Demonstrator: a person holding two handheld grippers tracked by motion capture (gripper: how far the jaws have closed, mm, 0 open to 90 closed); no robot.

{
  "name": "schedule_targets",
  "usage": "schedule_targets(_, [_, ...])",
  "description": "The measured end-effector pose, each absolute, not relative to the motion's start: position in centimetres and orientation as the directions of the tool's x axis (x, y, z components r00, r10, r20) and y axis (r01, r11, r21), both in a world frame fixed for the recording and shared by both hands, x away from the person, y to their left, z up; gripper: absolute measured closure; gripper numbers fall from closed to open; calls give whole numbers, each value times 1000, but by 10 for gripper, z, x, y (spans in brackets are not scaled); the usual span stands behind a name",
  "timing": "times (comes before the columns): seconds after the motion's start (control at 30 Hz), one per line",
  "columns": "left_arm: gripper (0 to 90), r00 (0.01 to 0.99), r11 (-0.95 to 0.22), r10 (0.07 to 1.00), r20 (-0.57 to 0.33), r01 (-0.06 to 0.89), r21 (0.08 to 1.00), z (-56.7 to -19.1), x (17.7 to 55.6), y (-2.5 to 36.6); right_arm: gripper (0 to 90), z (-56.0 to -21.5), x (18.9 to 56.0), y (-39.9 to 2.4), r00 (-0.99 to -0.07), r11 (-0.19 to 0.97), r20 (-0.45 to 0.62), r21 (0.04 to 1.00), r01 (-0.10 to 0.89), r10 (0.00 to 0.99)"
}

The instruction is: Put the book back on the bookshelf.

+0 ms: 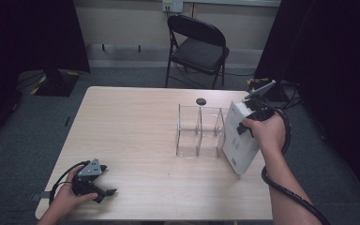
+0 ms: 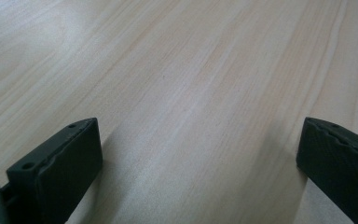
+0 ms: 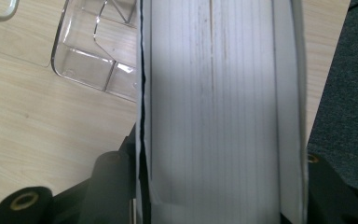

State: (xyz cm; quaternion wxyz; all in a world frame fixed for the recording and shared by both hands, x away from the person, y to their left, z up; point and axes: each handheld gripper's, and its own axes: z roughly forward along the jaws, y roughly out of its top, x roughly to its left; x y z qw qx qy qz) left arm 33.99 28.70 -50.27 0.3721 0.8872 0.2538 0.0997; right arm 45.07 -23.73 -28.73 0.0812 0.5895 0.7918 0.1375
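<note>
White book (image 1: 240, 137) clamped in right gripper (image 1: 249, 123), tilted, lower corner at table's (image 1: 136, 131) right edge, just right of clear organizer (image 1: 200, 131); slots lie leftward. Left gripper (image 1: 104, 183) wide open, empty, near-left.

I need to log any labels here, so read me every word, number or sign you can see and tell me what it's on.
No text can be read.
White book, held in the right gripper: small dark print near the cover's lower corner, too small and blurred to read.
Page edges in the right gripper view: blank, only faint stains.
Clear organizer and table: no markings.
</note>
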Motion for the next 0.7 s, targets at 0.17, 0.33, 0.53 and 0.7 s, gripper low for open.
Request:
schedule_targets(0.17, [0, 852, -594, 524, -12, 375, 712, -503, 340, 287, 525, -290, 453, -234, -281, 260, 26, 303, 917, 960])
schedule_targets(0.33, [0, 852, -595, 523, -11, 374, 712, -503, 340, 287, 525, -290, 455, -232, -274, 253, 23, 309, 917, 962])
schedule_targets(0.53, [0, 852, -595, 523, -11, 374, 711, -503, 340, 287, 525, -289, 457, -231, -266, 247, 19, 309, 918, 964])
schedule_targets(0.7, [0, 852, -594, 523, -12, 375, 711, -503, 340, 287, 526, -289, 458, -231, -242, 223, 26, 310, 924, 970])
